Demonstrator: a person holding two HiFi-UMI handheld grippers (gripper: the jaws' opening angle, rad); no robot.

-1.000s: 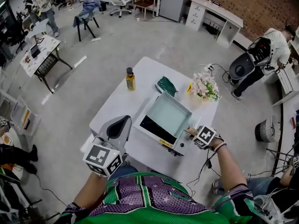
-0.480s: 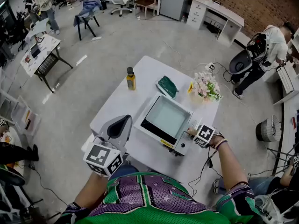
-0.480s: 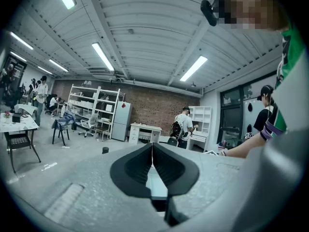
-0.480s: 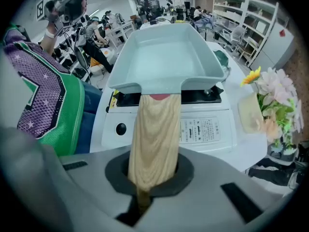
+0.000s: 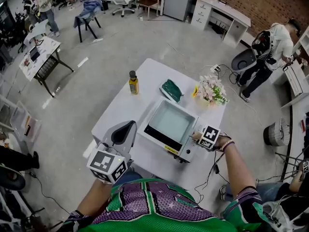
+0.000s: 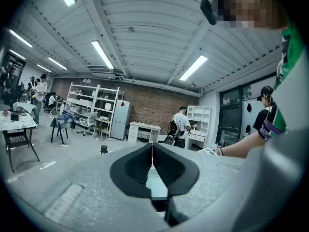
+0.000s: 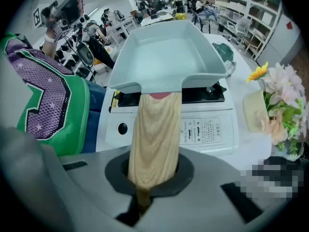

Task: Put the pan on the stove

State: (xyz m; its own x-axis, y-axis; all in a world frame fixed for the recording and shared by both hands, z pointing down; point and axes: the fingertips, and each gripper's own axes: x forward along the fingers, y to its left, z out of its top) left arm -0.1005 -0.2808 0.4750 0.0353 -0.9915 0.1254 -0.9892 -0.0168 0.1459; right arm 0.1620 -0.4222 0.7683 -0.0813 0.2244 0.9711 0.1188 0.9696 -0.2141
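Pan (image 5: 173, 121) over stove (image 5: 187, 152), handle (image 7: 154, 134) pinched by right gripper's (image 7: 150, 177) fingers (image 7: 117, 173), left gripper's (image 6: 152, 153) pressed together; flowers (image 5: 211, 90), bottle (image 5: 133, 82), cloth (image 5: 172, 89) nearby.

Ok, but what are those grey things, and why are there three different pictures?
A person holds a two-jaw gripper in each hand. One camera sits on their head and looks down. One more rides on each gripper and looks along its jaws. On the white table stand a white gas stove, a yellow bottle, flowers and a green cloth. The right gripper is shut on the wooden handle of a pale square pan, holding it over the stove. The left gripper is shut and empty, left of the stove.
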